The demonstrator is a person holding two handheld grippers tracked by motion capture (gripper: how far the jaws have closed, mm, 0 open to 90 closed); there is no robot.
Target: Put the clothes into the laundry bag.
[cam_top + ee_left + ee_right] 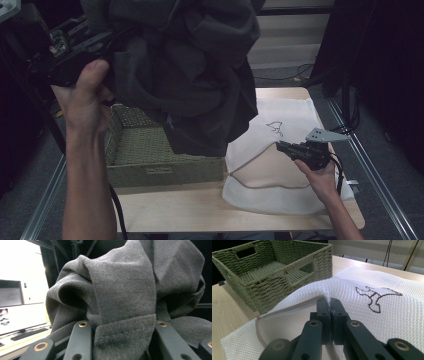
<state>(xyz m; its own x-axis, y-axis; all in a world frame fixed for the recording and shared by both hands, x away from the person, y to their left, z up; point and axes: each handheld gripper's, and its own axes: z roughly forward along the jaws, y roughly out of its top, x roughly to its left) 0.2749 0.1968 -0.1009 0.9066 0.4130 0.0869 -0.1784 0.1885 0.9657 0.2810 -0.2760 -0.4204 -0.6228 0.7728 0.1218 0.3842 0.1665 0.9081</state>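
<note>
Here, one grey garment, one mesh bag, one basket.

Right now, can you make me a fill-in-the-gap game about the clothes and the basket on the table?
1. The left claw holds up a crumpled dark ____ cloth garment.
2. The right claw is shut on the edge of a white ____ laundry bag.
3. The green woven ____ sits on the light wooden table.
4. The bag's zipped mouth stands ____.

Missing words: grey; mesh; basket; open
</note>
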